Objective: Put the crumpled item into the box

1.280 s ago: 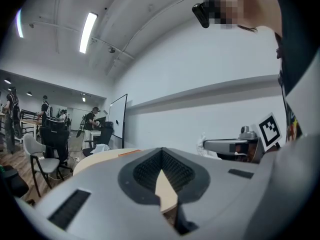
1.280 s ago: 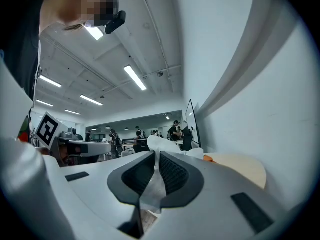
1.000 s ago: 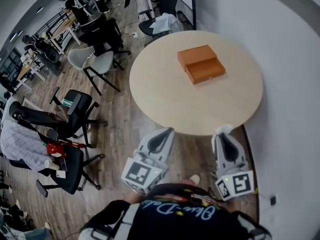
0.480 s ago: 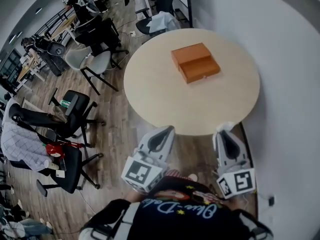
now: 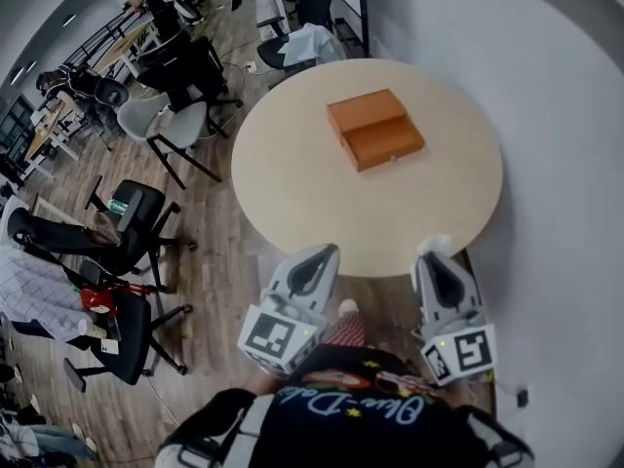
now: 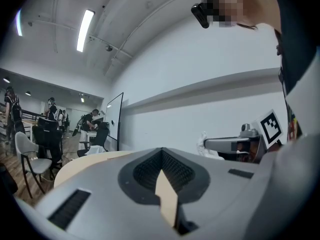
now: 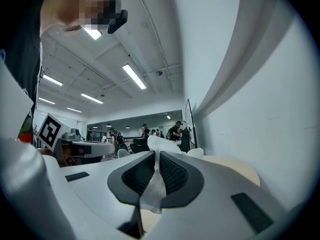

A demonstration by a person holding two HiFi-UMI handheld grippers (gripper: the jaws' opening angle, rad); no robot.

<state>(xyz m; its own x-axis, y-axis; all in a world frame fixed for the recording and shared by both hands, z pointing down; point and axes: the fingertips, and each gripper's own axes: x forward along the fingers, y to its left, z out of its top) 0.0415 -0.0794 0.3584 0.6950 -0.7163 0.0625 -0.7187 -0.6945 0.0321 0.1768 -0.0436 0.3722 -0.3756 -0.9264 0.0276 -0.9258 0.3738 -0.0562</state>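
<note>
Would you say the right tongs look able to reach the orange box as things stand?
Probably yes, with a stretch: the right tongs, shut on the crumpled item, hover at the near edge of the table, and only bare tabletop lies between them and the box.

**Head view:** high above the person, facing steeply down on the round table (image 5: 292, 193), with the orange box (image 5: 374, 129) far off and the left gripper (image 5: 317, 258) and right gripper (image 5: 436, 258) near the lower edge.

**Left gripper view:** low and close behind its jaws, facing the white wall (image 6: 200, 84); the right gripper shows at its right.

**Right gripper view:** equally close, looking past the pinched crumpled item (image 7: 154, 189) toward the office.

All three views share the tabletop.
</note>
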